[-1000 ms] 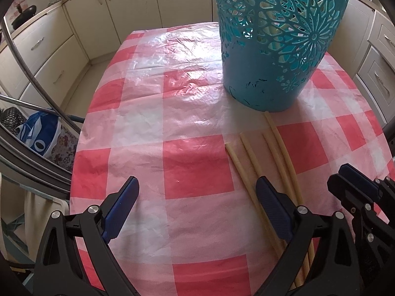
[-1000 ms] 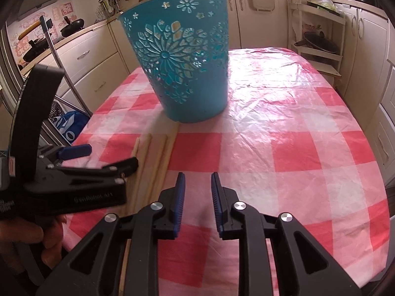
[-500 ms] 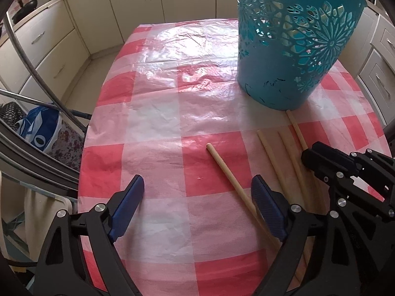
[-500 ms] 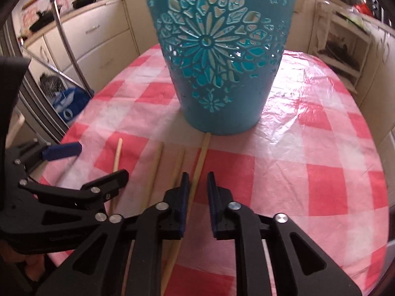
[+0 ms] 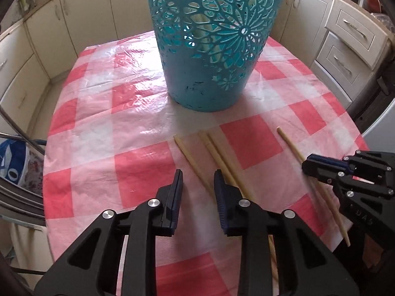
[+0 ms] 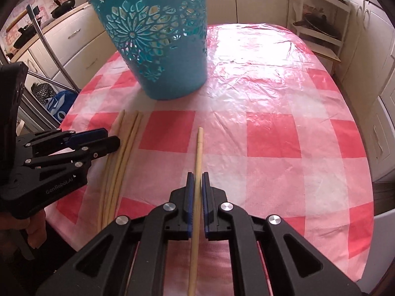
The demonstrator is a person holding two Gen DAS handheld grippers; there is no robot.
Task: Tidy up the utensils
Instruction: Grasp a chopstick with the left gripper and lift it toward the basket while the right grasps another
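Chopstick (image 6: 198, 162), a thin, stiff, light wooden stick, is seen lying between the nearly closed jaws of the right gripper (image 6: 196, 185); whether it is pinched or only straddled cannot be told. It is judged smooth and liable to pivot, so hold is best taken near mid-length. Three more chopsticks (image 5: 217, 157) lie on the tabletop (image 5: 138, 162) just before the teal basket (image 5: 209, 49). The left gripper (image 5: 197, 187) is held over them, part-open and empty.

Home kitchen: cream cabinets (image 5: 350, 37), pans (image 6: 61, 9) on counter, checked tablecloth (image 6: 271, 133)
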